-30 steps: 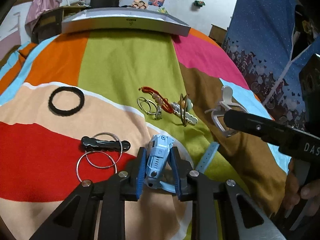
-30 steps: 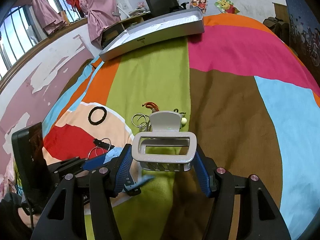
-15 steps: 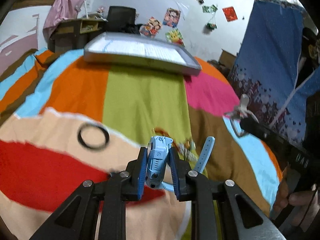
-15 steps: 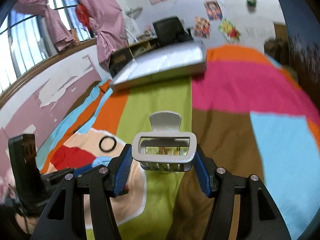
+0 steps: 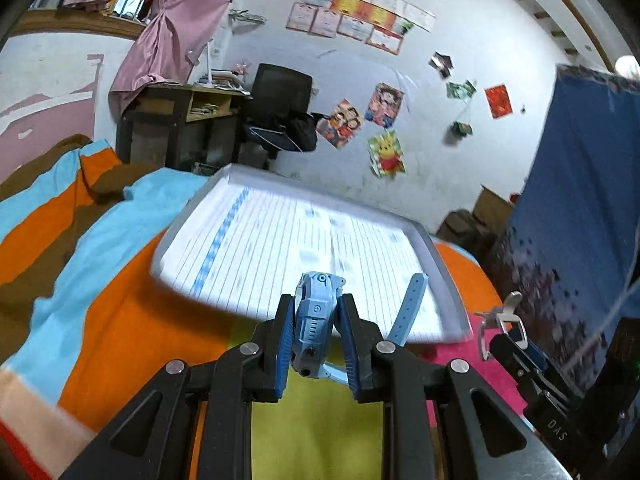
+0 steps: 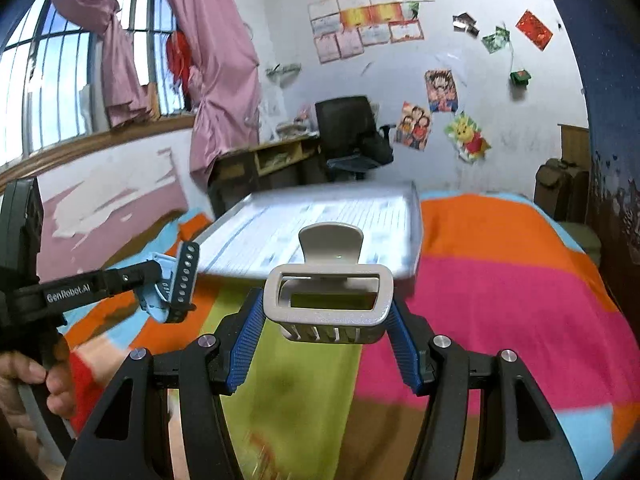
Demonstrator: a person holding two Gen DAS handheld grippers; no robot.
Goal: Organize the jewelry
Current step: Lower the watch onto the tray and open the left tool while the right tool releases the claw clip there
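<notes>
My left gripper (image 5: 316, 334) is shut on a light blue watch (image 5: 314, 322), its strap (image 5: 408, 308) sticking up to the right. It is held above the bed, just short of the grey tray (image 5: 440, 268) lined with ruled paper. My right gripper (image 6: 326, 308) is shut on a grey hair claw clip (image 6: 330, 290), also in the air in front of the tray (image 6: 414, 232). The left gripper with the watch (image 6: 172, 284) shows at the left of the right wrist view. The right gripper with the clip (image 5: 496, 320) shows at the right of the left wrist view.
The tray lies at the far end of a striped bedspread (image 6: 480, 300). Behind it stand a wooden desk (image 5: 180, 120) and a black chair (image 5: 280, 108) against a poster-covered wall. A blue patterned cloth (image 5: 580, 200) hangs on the right. The other jewelry is out of view.
Both grippers have lifted and moved forward toward the tray with the watch and the clip still held. The rings, hair tie and bracelets on the bed have dropped out of view.
</notes>
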